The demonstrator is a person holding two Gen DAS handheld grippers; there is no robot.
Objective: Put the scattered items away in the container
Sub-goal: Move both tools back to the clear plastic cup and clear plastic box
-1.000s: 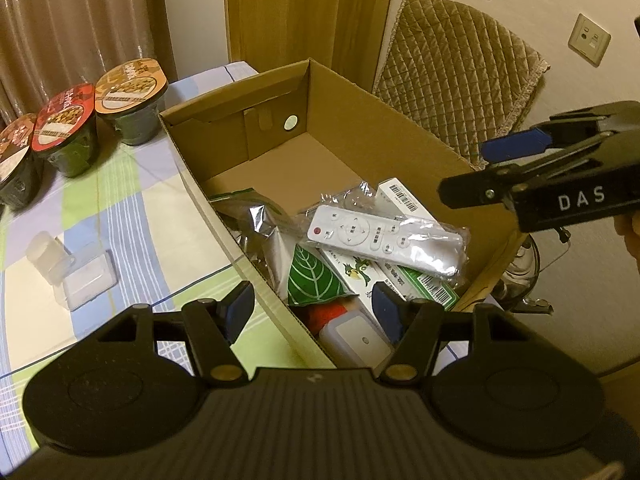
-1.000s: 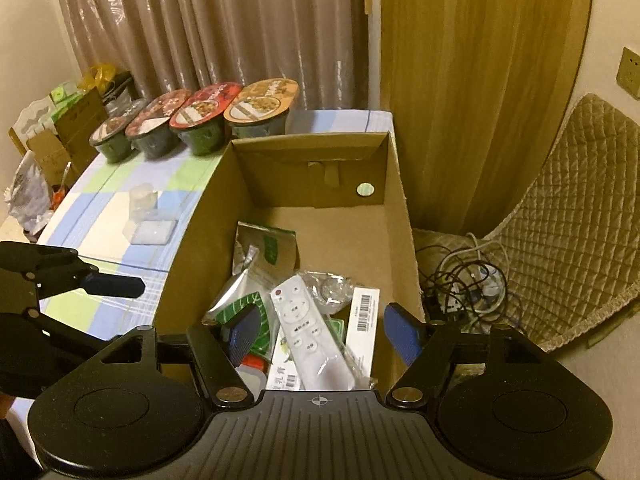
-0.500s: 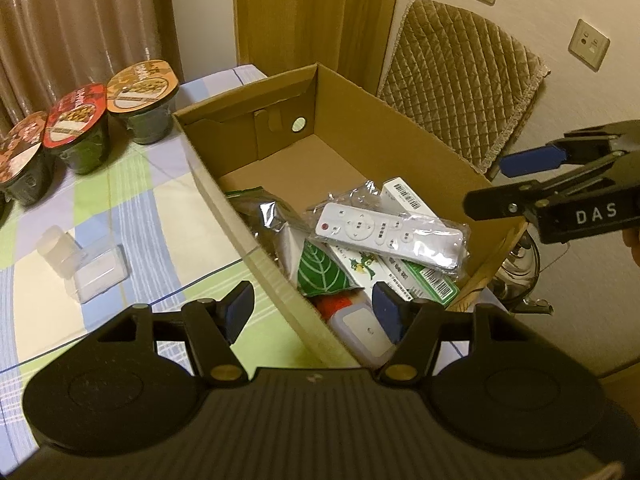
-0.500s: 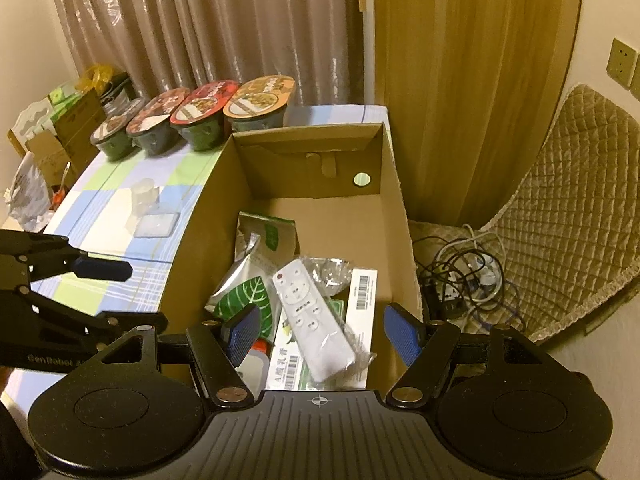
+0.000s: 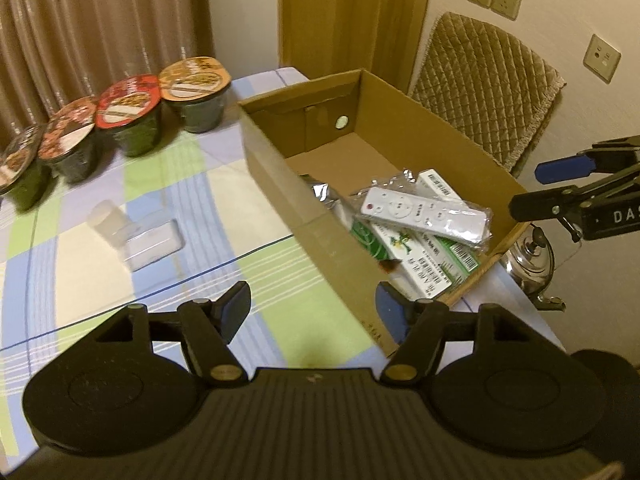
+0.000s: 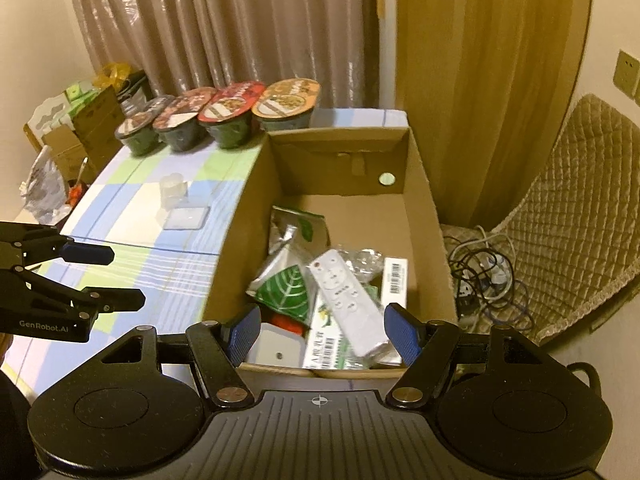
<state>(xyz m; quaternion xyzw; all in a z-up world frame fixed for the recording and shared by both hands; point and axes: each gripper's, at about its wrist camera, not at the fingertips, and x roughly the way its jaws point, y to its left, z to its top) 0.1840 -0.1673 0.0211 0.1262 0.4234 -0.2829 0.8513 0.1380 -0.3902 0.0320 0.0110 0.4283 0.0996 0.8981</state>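
Cardboard box [image 6: 424,216] open, upright; bagged white remote [image 6: 348,300] atop packets inside; clear case [image 5: 154,242] on tablecloth.

Four sealed instant-noodle bowls [image 6: 224,120] stand in a row at the far edge of a checked tablecloth [image 5: 248,280], before brown curtains [image 6: 224,28]. A quilted chair [image 5: 486,88] stands beside it, tangled cables [image 6: 486,276] on the floor and a metal kettle [image 5: 530,260] nearby.

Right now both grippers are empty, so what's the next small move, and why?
Probably swing the left gripper left toward the clear plastic case on the tablecloth. Both it and the right gripper are open and hold nothing. The remote and packets already lie in the cardboard box, while the case sits outside it, on the left gripper's side.
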